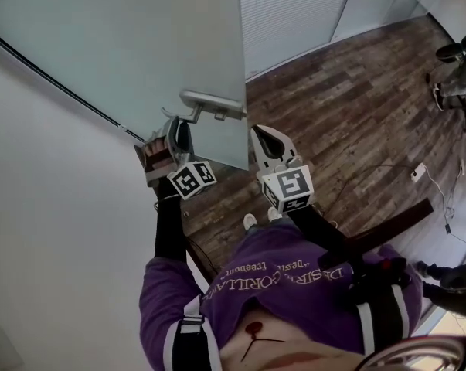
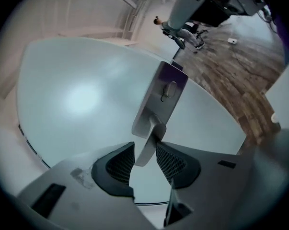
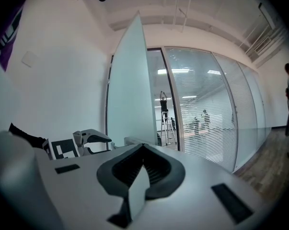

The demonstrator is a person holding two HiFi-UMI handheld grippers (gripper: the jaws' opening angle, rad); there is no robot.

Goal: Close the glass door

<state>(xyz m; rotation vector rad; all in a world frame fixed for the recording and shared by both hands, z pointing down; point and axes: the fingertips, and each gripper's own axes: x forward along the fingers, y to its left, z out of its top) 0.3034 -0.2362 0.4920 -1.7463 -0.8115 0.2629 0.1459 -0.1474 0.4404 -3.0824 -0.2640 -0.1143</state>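
The frosted glass door (image 1: 140, 45) stands ajar, its free edge towards me. Its metal lever handle (image 1: 213, 105) juts out near that edge. My left gripper (image 1: 177, 134) is at the handle, rolled onto its side. In the left gripper view the lever (image 2: 148, 147) lies between the open pads (image 2: 116, 164), below its plate (image 2: 161, 99), with a small gap on the left side. My right gripper (image 1: 265, 136) hovers just right of the door edge, shut and empty. The right gripper view shows the door edge-on (image 3: 127, 95) and the right gripper (image 3: 143, 150) pointing past it.
A white wall (image 1: 55, 230) runs along the left. Dark wood floor (image 1: 356, 107) spreads to the right, with a cable and a small white box (image 1: 418, 172) on it. A glass partition with blinds (image 3: 202, 109) stands beyond. A person (image 1: 457, 72) is at the far right.
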